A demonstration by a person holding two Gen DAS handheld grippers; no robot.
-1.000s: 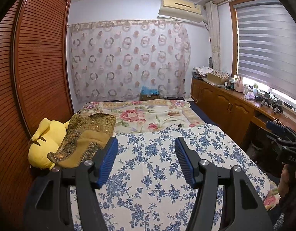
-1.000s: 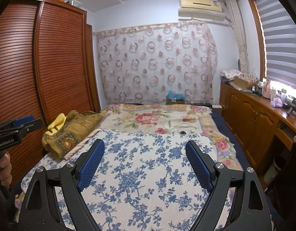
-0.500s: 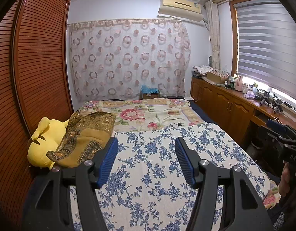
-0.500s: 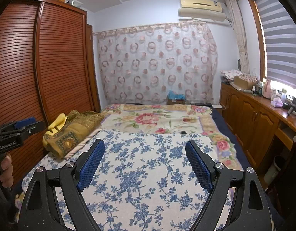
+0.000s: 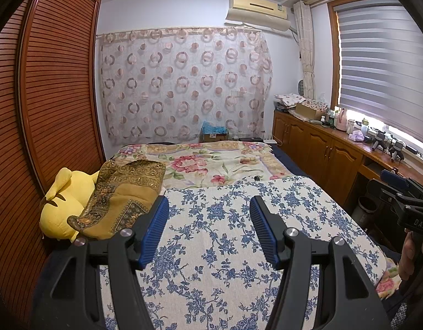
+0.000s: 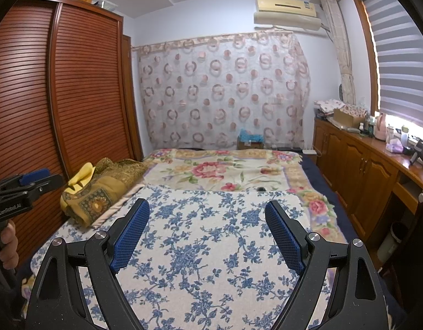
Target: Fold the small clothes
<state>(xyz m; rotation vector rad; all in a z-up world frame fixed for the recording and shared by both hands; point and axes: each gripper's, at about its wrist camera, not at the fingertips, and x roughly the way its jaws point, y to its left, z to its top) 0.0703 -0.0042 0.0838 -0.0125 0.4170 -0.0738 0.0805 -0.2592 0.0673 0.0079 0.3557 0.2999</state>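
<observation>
A white cloth with blue flowers (image 5: 219, 228) (image 6: 206, 236) lies flat across the near part of the bed. My left gripper (image 5: 208, 211) hovers above it, open, nothing between its blue pads. My right gripper (image 6: 207, 214) also hangs over the cloth, open wider and empty. A brown-gold patterned garment (image 5: 123, 192) (image 6: 101, 192) lies bunched at the bed's left edge, partly over a yellow plush toy (image 5: 63, 200). The right-hand gripper body (image 5: 404, 200) shows at the right edge of the left wrist view, and the left-hand one (image 6: 16, 189) at the left edge of the right wrist view.
A pink-flowered bedspread (image 5: 211, 162) covers the far half of the bed. A louvred wooden wardrobe (image 5: 54, 96) stands along the left. Wooden cabinets (image 5: 321, 148) with clutter on top run along the right under the window. A small dark object (image 5: 256, 177) lies on the bedspread.
</observation>
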